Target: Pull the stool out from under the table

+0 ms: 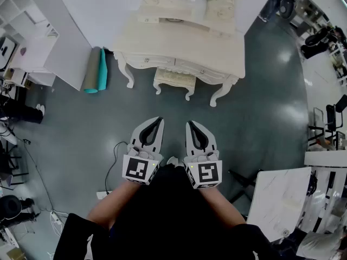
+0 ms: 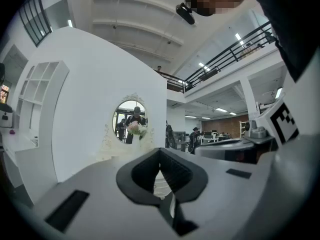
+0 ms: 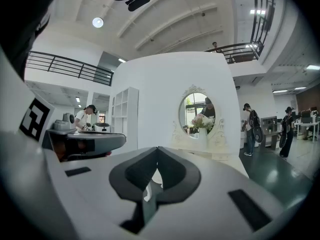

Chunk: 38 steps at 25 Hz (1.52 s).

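an open showroom hall with a dark polished floor [image 1: 260, 107] and a white partition wall [image 1: 108, 10], against which an ornate cream tabletop [image 1: 217, 47] carries an oval mirror [image 3: 196, 111] and a vase of pale flowers [image 3: 202, 121]. two rolled mats [image 1: 97, 69] lean at the wall's foot to the left. the stool [image 1: 174, 79], cream with curved legs, sits tucked between the carved legs of the tabletop, only its front edge and front legs showing past the apron.

a person stands well back from it, holding the left gripper [image 1: 160, 119] and the right gripper [image 1: 190, 123] side by side, roughly level and aimed at the furniture. both are closed to a slit, pads together with nothing between them, as each gripper view confirms. neither is near the stool.

by the look of it, the task stands at its opening: the approach has not been made and the stool is not yet touched. the next move seems to call for stepping forward, lowering both grippers to seat height and spreading the jaws wide enough to take the seat's front rim or a leg, before drawing it straight back clear of the carved legs on either side.
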Available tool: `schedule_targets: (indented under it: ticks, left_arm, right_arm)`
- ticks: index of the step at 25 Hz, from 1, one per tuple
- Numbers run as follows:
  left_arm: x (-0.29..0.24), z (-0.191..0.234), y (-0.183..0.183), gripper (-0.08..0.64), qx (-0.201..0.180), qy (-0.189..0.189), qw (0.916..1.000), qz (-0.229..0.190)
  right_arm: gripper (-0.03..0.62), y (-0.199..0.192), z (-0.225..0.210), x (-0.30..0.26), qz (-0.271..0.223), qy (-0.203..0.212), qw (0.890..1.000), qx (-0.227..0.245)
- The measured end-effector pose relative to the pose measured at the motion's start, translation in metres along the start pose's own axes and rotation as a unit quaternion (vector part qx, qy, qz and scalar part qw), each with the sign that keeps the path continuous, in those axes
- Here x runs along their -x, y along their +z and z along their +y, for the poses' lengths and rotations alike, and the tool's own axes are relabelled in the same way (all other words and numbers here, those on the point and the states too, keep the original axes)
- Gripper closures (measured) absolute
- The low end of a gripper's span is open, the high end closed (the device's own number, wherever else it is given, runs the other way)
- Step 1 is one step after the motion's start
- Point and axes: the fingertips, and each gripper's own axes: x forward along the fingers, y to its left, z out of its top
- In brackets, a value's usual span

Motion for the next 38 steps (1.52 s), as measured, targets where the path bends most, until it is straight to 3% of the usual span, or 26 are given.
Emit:
schedule_targets:
  ticks: [4, 8, 17, 28, 38]
  left_arm:
    - [0.000, 0.005, 0.000, 0.546, -0.003, 0.010, 0.9999, -0.007]
    - [0.002, 0.004, -0.013, 0.546, 0.003, -0.005, 1.0000, 0.001]
    - [-0.036, 0.031, -0.024, 0.546, 0.028, -0.015, 0.9995, 0.009]
    - [-0.093, 0.111, -0.044, 0.546, 0.051, -0.002, 0.9984, 0.023]
    - [-0.146, 0.198, -0.065, 0.546, 0.063, 0.000, 0.9967, 0.052]
  right_arm:
    - [0.575, 0.010, -0.009, 0.009, -0.032, -0.002, 0.999, 0.007]
    - [0.574, 0.014, -0.016, 0.012, -0.053, -0.013, 0.998, 0.007]
    - [0.574, -0.005, -0.042, -0.025, -0.013, -0.054, 0.998, -0.009]
    - [0.574, -0.011, -0.046, -0.130, 0.020, -0.037, 0.999, -0.026]
    - [0.574, -0.032, -0.078, -0.207, 0.089, -0.108, 0.989, -0.042]
